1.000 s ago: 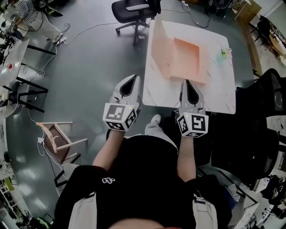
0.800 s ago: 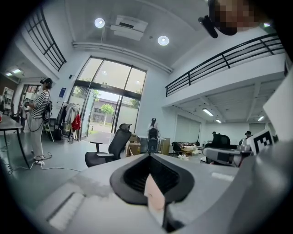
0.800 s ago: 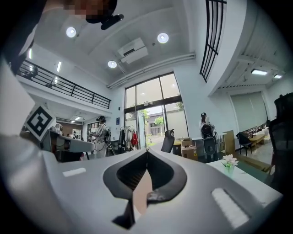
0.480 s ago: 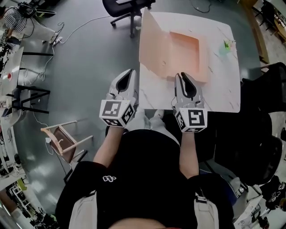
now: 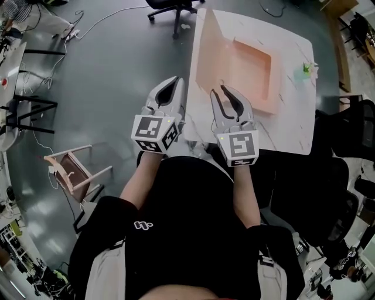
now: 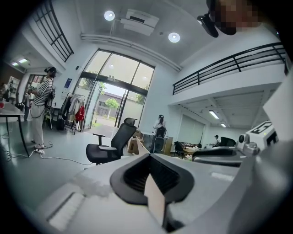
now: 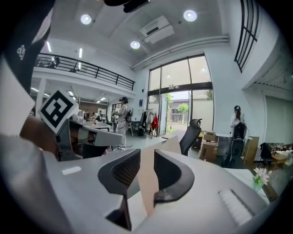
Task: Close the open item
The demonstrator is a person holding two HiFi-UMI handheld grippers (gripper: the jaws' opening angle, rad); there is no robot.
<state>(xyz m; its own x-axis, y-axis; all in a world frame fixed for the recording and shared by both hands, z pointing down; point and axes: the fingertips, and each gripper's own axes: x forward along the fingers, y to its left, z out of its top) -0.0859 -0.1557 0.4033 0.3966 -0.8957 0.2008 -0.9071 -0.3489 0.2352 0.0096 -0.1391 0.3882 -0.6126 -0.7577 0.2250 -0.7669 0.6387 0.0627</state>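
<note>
A pink box point(image 5: 249, 67) lies open on the white table point(image 5: 287, 126), with its lid point(image 5: 208, 55) standing upright along the left side. My right gripper point(image 5: 225, 94) hovers over the box's near left corner, right by the lid's near end. Its jaws are opening and the pads press on nothing. In the right gripper view point(image 7: 146, 155) the lid point(image 7: 171, 142) rises beyond the gap. My left gripper point(image 5: 170, 84) hangs just off the table's left edge, left of the lid, with its jaws shut and empty, as the left gripper view point(image 6: 149, 157) also shows.
A small green flower pot point(image 5: 307, 68) stands at the table's far right. An office chair point(image 5: 173, 6) is beyond the table, a black chair point(image 5: 351, 135) is at its right, and a wooden stool point(image 5: 73, 173) lies on the floor at left. People stand far off.
Both grippers have moved forward toward the box. The right gripper has shifted left to the box's near left corner and its jaws have opened. The left gripper stays shut.
</note>
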